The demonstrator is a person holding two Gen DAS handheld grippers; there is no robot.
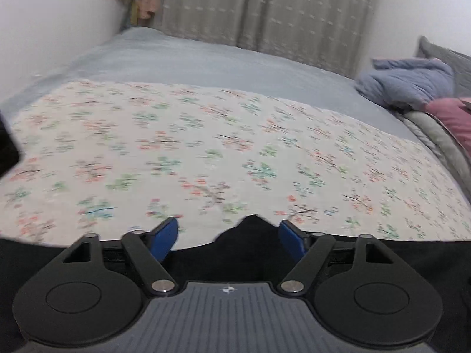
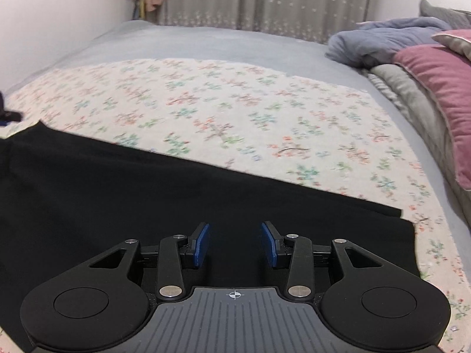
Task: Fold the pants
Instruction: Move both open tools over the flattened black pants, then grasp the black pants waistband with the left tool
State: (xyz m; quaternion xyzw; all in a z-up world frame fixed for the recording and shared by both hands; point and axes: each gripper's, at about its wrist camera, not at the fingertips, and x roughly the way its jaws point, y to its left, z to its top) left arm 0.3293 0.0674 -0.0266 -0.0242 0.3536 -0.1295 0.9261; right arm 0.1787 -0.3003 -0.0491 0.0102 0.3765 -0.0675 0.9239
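Pants (image 2: 147, 194): black, and you had them spread flat on the near part of the floral sheet (image 2: 235, 108), long edge running slantwise across it in the right wrist view.

Left gripper (image 1: 228, 235): your jaws were spread wide, blue pads well apart. A little peak of the black cloth poked up between them, but neither pad touched it as far as I could see. View was pretty blurry.

Right gripper (image 2: 235, 242): you hung it over the pants with the jaws partly apart, black fabric showing through the gap, nothing pinched.

Sheet: lay over the grey-blue bed (image 2: 176, 44), covering its near half.

Bedding pile: blue quilt (image 2: 379, 41) and pink pillow (image 2: 441, 88) off the sheet's right edge.

Curtain (image 2: 265, 0): beyond the far end of the sheet, against the wall.
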